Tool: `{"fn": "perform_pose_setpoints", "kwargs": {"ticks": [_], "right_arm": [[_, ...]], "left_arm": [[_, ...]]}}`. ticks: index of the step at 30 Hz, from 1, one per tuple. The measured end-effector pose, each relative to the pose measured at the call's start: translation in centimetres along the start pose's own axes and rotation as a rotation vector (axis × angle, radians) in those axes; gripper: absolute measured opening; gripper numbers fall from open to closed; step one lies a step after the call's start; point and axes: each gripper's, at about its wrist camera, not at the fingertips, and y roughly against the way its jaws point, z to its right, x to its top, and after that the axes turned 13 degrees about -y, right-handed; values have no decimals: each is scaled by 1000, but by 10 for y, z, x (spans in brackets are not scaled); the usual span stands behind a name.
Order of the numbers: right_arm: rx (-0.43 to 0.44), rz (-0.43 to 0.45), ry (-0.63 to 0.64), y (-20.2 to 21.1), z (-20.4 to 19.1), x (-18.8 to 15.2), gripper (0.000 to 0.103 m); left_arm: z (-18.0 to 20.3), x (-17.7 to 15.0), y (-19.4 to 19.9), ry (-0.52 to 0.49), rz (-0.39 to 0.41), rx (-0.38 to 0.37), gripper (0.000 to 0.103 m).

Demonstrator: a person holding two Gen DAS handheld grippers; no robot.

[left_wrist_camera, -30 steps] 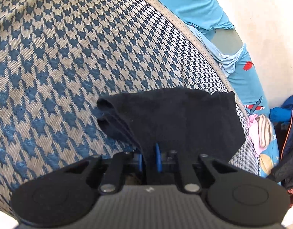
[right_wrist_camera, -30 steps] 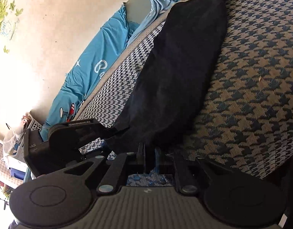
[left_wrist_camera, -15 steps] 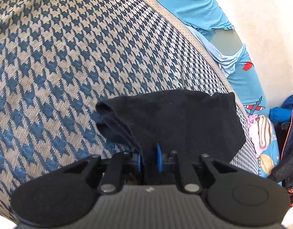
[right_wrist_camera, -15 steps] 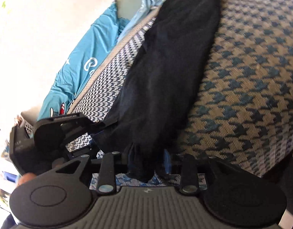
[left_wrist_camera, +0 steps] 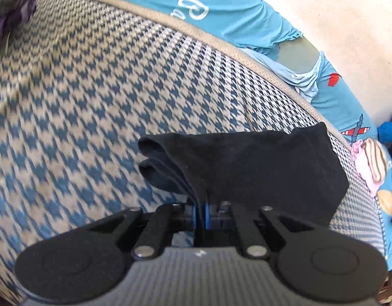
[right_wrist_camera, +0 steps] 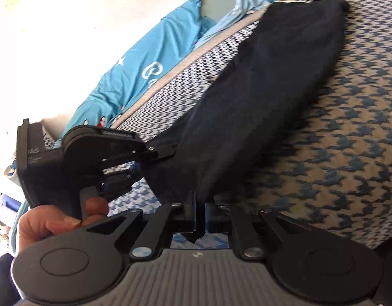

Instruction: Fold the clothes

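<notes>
So you've got the black garment (right_wrist_camera: 259, 97) folded into a long narrow strip, lying on the houndstooth cushion (left_wrist_camera: 81, 97) right along its piped edge. Your left hand-held gripper (left_wrist_camera: 201, 210) is clamped on one corner of the near end, and your right hand-held gripper (right_wrist_camera: 201, 213) is pinched shut on the other corner just beside it. Looks like you're mid-fold, ready for the lengthwise one. Next you'd want to lift both corners together and carry them toward the far end, keeping the layers lined up.

A houndstooth-covered surface (left_wrist_camera: 94, 102), perhaps a bed, bears a long folded black garment (right_wrist_camera: 259, 97) and purple cloth (left_wrist_camera: 7, 25).
</notes>
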Motion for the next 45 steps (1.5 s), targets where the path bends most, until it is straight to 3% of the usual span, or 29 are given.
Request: {"fn": "perform_pose_setpoints", "kwargs": {"ticks": [10,24,32,35,38,45], "right_arm": [[93,-93,103,-44,-54,-14,8],[196,-207,172,-108,-101,-20,8],[169,-289,159,-136,-102,-25,12],[155,-331,199,-133,-100,-28,16],[152,-345,244,-121,-98,-31,19],[182,-298,313,-86,-90,-32,19]], "left_arm": [[-40,33,17,-79,34,99,5],[-89,73,17,-142,2,181,5],[-101,84,-8,-184,-71,225,6],[-104,82,-16,-196,-100,279,16],[-109,81,-15,-170,-99,354,45],[-107,76,3,-190,-26,437,54]]}}
